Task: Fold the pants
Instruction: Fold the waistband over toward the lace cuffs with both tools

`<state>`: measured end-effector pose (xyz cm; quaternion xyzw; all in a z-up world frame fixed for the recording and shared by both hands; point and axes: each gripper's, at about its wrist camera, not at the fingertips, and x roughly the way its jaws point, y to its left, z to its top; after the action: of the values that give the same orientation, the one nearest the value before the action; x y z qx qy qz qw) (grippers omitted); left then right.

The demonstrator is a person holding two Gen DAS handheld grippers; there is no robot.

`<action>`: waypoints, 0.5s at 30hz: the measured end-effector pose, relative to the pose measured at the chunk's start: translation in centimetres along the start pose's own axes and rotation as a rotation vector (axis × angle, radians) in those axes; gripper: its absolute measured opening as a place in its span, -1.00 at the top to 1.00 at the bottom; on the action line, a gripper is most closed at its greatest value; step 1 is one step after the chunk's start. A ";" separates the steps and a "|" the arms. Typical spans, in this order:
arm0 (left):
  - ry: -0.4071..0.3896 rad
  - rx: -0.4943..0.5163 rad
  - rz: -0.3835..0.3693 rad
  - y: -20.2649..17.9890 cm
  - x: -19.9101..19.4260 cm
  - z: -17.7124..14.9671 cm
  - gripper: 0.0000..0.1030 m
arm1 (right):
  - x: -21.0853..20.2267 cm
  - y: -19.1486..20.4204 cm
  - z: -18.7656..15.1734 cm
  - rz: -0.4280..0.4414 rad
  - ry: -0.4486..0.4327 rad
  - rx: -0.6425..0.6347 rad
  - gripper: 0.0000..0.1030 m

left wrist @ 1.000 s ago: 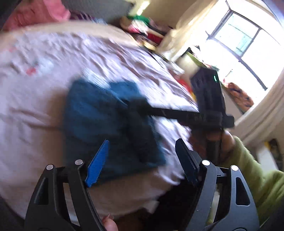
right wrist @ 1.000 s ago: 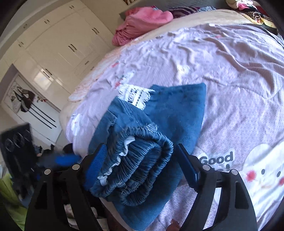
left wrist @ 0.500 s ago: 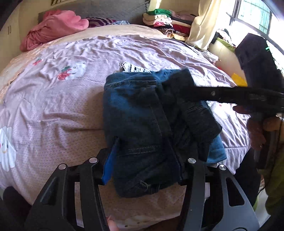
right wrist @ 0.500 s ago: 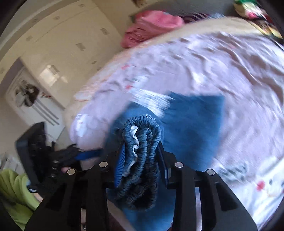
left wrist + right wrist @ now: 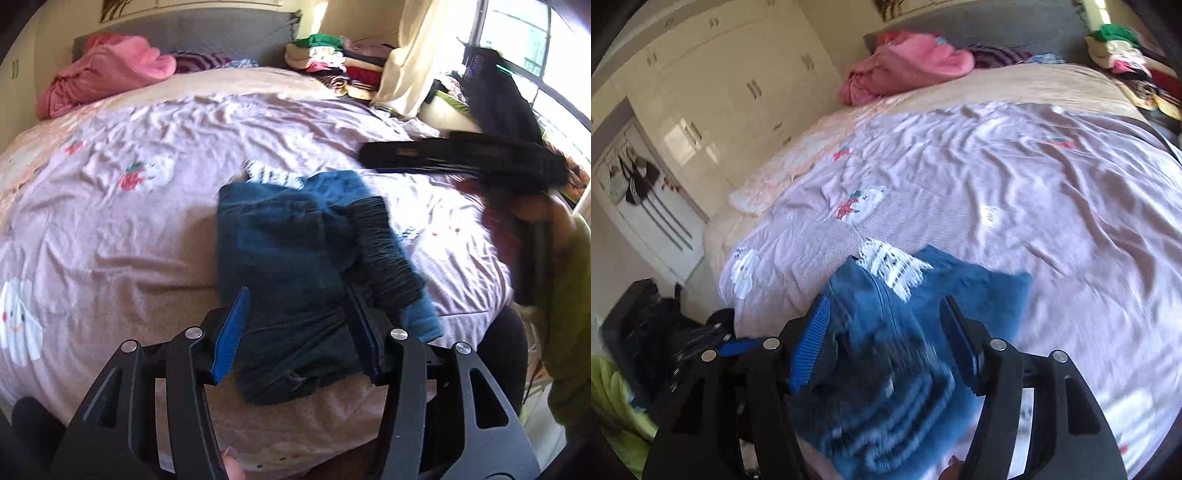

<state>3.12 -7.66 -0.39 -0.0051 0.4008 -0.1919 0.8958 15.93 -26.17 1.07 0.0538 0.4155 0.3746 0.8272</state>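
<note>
Lets go of the elastic waistband with the right gripper: pinched tight half a second back, now spreading wider, with denim below the pads but nothing pressed between them. Shows up blurred at upper right of the left wrist view, lifted clear of the cloth. Leaves the pants as a compact blue bundle at centre frame on the lilac bed, with the waistband laid over the right side and a frayed white hem poking out at the far edge. Straddles the bundle's near end with the left gripper, part closed, narrower than 1 second ago; cannot tell whether those pads bite the denim or only flank it. Suggests the fold is set down and close to done, perhaps with only smoothing left. Offers no basket or bin anywhere; just 1 white wardrobe at upper left of the right wrist view, doors closed, contents unseen.
</note>
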 end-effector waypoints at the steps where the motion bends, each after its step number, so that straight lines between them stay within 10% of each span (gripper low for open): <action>1: 0.004 0.005 -0.007 -0.3 0.2 0.0 0.13 | 1.2 0.1 0.7 -0.007 0.030 -0.007 -0.18; 5: 0.060 0.046 -0.040 -1.5 1.6 -1.0 0.47 | 5.3 0.3 1.4 -0.036 0.163 -0.047 -0.09; 9: 0.110 0.091 -0.034 -2.4 2.6 -2.2 0.47 | 8.2 1.0 0.0 -0.056 0.274 -0.098 0.51; 15: 0.110 0.065 -0.048 -1.4 2.2 -2.3 0.47 | 7.4 4.0 -0.2 -0.119 0.165 -0.203 0.84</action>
<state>2.32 -9.35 -3.35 0.0249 0.4429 -0.2260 0.8673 16.27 -18.49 -2.25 -0.0860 0.4446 0.3679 0.8121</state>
